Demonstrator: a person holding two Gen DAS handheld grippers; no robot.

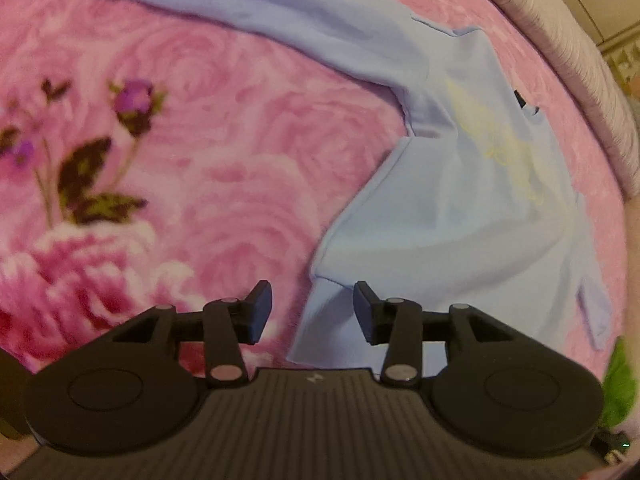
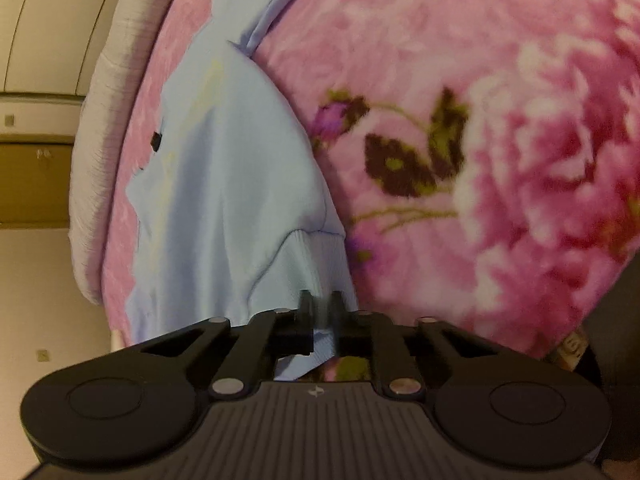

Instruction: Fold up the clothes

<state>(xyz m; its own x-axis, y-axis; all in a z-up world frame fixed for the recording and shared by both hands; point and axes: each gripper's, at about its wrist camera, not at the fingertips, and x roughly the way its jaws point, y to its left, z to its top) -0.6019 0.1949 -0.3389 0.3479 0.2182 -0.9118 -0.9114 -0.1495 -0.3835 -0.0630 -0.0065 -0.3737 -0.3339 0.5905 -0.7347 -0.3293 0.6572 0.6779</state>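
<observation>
Pale blue long-sleeved cotton sweatshirt (image 1: 460, 208) lies on the pink rose-patterned fleece blanket (image 1: 200, 160) of the bed, one sleeve stretched away from its body, body rumpled. We judge folding partial at most. Right gripper (image 2: 322, 312) fingers pinch its ribbed hem (image 2: 316, 256); left gripper (image 1: 313, 308) fingers gape, empty, at the hem edge.

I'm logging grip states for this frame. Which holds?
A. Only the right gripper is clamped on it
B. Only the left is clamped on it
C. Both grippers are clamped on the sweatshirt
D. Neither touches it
A: the right gripper pinches the light blue sweatshirt at its ribbed hem, while the left gripper is open.
</observation>
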